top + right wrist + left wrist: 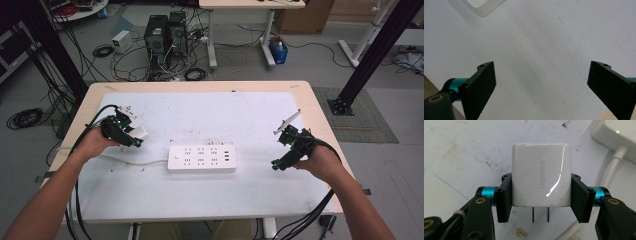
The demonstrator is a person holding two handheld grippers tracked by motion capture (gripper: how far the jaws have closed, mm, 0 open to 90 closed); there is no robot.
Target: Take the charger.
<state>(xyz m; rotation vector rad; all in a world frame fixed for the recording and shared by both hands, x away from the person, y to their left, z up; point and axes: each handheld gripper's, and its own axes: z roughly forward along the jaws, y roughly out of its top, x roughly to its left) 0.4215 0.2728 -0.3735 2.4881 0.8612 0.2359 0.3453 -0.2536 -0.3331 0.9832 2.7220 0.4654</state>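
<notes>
Your left gripper (541, 195) is clamped tight on the white charger (541, 176), holding it by both sides just above the table (210, 200), left of the power strip (201, 159). Its prongs point back at you. Your right gripper (541, 87) has its jaws wide apart over bare table.

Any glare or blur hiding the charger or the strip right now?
Left gripper view: sharp; a bright glare streak crosses the charger, logo and prongs still readable. High view: soft and low in detail, so the strip sockets look faint. Right gripper view: evenly lit, with a soft shadow across the mat.
</notes>
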